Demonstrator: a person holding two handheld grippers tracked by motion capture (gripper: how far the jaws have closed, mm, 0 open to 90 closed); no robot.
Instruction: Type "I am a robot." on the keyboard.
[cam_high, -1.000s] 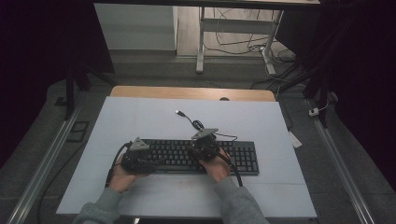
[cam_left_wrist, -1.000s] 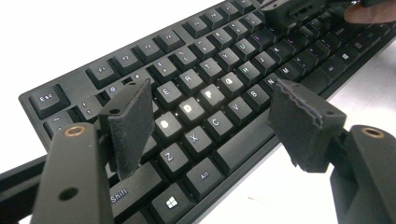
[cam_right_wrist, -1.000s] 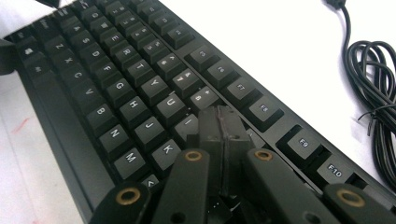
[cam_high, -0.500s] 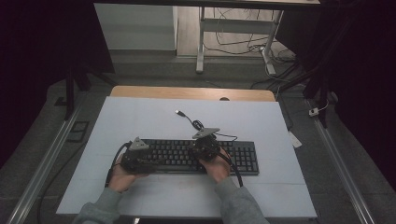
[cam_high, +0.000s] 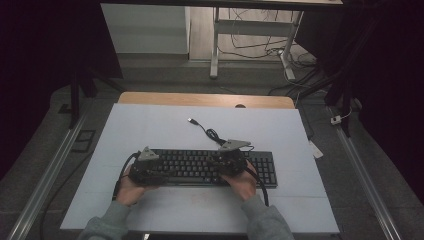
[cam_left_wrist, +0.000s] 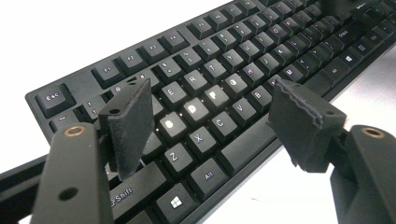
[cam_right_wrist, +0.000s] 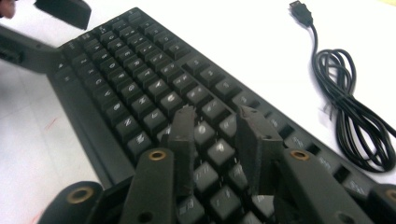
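Note:
A black keyboard (cam_high: 195, 167) lies across the white table (cam_high: 150, 125), with some keys lit in the left gripper view (cam_left_wrist: 224, 84). My left gripper (cam_high: 167, 172) hovers over its left end, its jaws wide open (cam_left_wrist: 212, 98) above the letter keys and nothing between them. My right gripper (cam_high: 212, 167) is low over the keys right of the middle. Its jaws (cam_right_wrist: 217, 114) have just been opening; a narrow gap parts them and nothing is held. The keyboard's coiled black cable (cam_right_wrist: 345, 107) with its USB plug (cam_right_wrist: 301, 11) lies loose behind the keyboard (cam_right_wrist: 140, 74).
A person's hands and grey sleeves (cam_high: 262, 220) come in from the near edge. A wooden strip (cam_high: 205, 100) borders the table's far side. Past it are desk legs (cam_high: 215, 45) and floor cables. Metal rails (cam_high: 45, 180) run along both sides.
The right gripper has shifted a little to the right along the keyboard. The left gripper and the keyboard have stayed put.

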